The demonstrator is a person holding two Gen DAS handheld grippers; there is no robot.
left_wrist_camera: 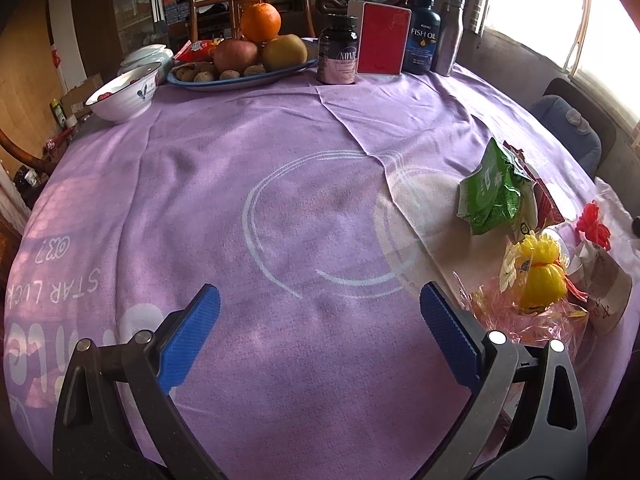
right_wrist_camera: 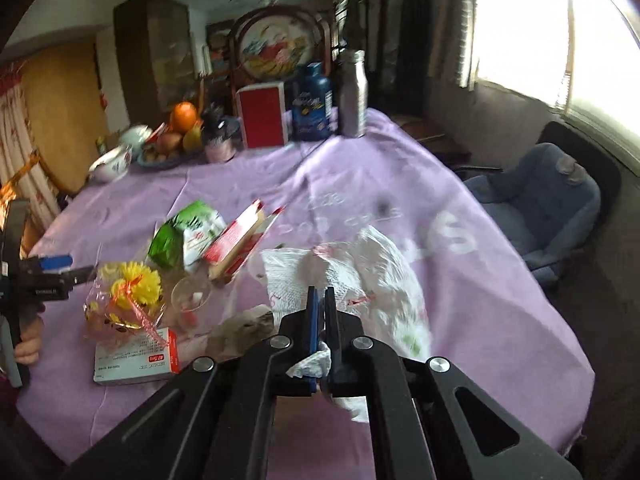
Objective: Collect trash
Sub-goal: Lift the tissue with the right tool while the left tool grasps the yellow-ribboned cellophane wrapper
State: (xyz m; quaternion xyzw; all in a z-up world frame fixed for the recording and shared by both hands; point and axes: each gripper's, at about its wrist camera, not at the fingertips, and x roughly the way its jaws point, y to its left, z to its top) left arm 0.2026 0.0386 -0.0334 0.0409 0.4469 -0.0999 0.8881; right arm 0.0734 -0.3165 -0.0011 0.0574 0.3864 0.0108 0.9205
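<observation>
Purple fleece cloth (left_wrist_camera: 304, 208) over round table, trash heaped at one edge.

Left gripper (left_wrist_camera: 320, 312): blue ribbed pads spread wide over bare cloth, nothing between them. Right gripper (right_wrist_camera: 319, 300): jaws pressed together, pinching a crumpled white tissue (right_wrist_camera: 314, 364); a thin white plastic bag (right_wrist_camera: 360, 276) lies just ahead of it. Pile beside the bag: crinkled green foil pouch (right_wrist_camera: 168, 240), torn red-white carton (right_wrist_camera: 236, 240), clear plastic cup (right_wrist_camera: 190, 300), yellow flower in cellophane (right_wrist_camera: 128, 292), flat medicine box (right_wrist_camera: 136, 360).
</observation>
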